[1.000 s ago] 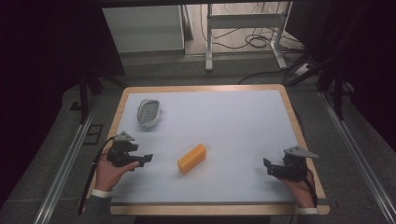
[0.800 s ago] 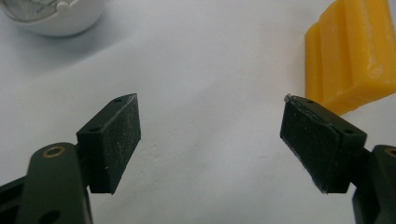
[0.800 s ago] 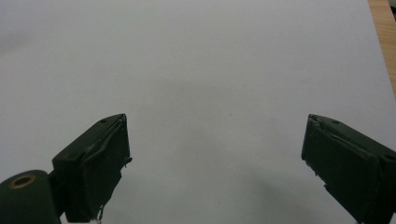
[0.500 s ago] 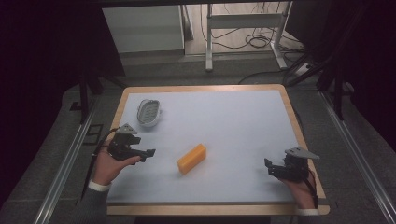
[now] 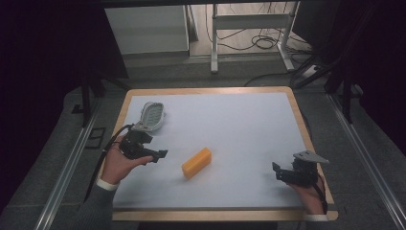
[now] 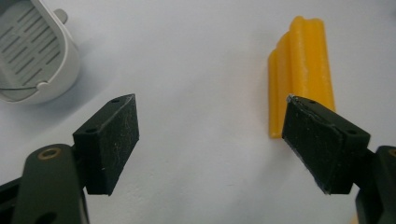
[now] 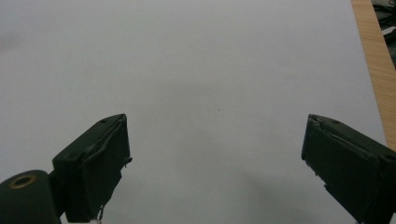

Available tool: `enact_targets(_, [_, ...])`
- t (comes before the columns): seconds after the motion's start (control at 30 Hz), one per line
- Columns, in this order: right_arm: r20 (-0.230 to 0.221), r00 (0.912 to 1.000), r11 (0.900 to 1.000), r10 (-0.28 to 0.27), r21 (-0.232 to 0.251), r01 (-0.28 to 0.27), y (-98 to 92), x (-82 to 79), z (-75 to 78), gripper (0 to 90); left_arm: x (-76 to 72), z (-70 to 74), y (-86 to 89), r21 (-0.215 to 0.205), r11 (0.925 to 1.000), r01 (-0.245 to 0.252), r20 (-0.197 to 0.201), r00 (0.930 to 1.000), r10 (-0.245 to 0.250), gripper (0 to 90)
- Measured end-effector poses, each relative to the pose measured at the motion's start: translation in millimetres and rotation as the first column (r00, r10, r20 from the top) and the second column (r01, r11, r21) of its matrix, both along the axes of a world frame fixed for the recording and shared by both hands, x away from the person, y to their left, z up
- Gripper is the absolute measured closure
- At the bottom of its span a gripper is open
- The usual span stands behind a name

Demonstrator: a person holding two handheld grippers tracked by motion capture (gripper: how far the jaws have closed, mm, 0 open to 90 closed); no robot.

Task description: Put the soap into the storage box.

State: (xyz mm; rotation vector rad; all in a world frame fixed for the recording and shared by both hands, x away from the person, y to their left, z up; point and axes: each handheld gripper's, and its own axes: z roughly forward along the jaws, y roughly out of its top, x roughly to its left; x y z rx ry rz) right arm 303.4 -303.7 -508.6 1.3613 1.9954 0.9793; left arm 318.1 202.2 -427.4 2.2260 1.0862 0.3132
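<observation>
A yellow-orange ridged block (image 5: 197,162) lies near the middle of the white table top, also seen in the left gripper view (image 6: 301,65) just beyond the right-hand jaw. My left gripper (image 5: 160,154) is open, a short way left of the block, with nothing between its jaws (image 6: 212,149). A grey-white slotted soap dish (image 5: 152,115) rests at the back left, and its edge shows in the left gripper view (image 6: 32,51). At the front right my right gripper (image 5: 276,170) stands open over bare white surface (image 7: 215,163).
The white mat (image 5: 239,129) sits in a wooden-edged table (image 5: 306,129); that wooden edge shows at the right of the right gripper view (image 7: 373,60). Beyond the table lie dark floor, cables and metal frame legs (image 5: 214,43).
My left gripper has moved up and to the right, closer to the yellow block. The right gripper has hardly shifted.
</observation>
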Motion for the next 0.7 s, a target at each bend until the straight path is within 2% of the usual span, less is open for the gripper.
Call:
enact_targets(0.23, [0.020, 0.9998, 1.000, -0.008, -0.003, 0.008, -0.6, -0.8, 0.8, 8.0, 0.8, -0.6, -14.1, 0.006, 0.9988, 0.049, -0.011, 0.9988, -0.049, 19.0])
enact_targets(0.5, [0.001, 0.9998, 1.000, -0.021, -0.005, 0.021, -1.5, 0.5, -0.9, 8.2, 2.1, 2.3, -29.8, 0.017, 0.9951, 0.097, -0.005, 0.9953, -0.097, 18.8])
enact_targets(0.7, [0.011, 0.9997, 1.000, -0.024, -0.004, 0.024, -1.9, -0.1, 0.2, 8.2, 3.5, 0.8, -39.1, 0.018, 0.9927, 0.119, -0.017, 0.9928, -0.119, 19.0])
